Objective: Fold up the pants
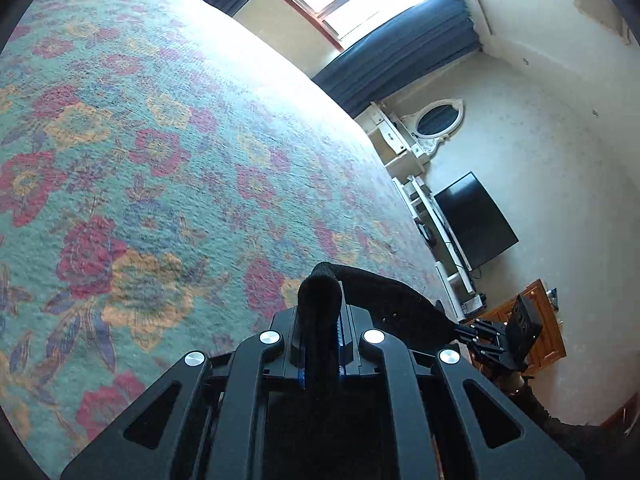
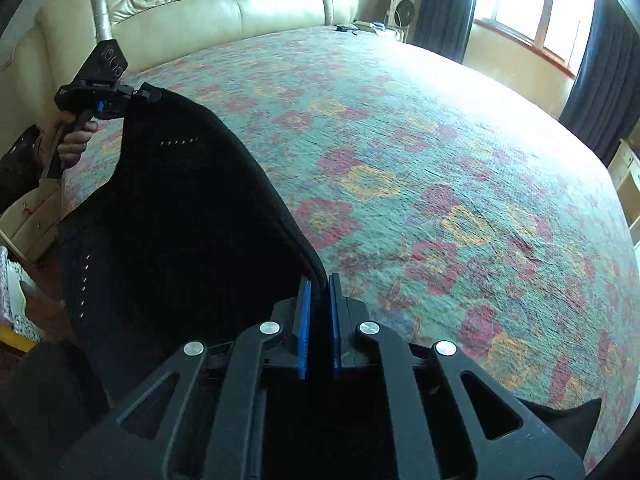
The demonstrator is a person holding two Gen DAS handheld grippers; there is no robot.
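**Black pants held up between two grippers over a flowered bed**

The left gripper [image 1: 320, 312] is clamping a thick, rolled edge of the black pants [image 2: 180, 220]; its blue ribbed pads are pressing on the cloth from both sides. The right gripper [image 2: 319, 308] is pinching the hemmed edge of the same garment between its blue pads [image 2: 305, 320]. The soft, dark fabric is hanging stretched between them above the bedspread [image 2: 440, 160], a rough woven cover with red and yellow flowers on green. A hand [image 2: 74, 146] is gripping the left handle.
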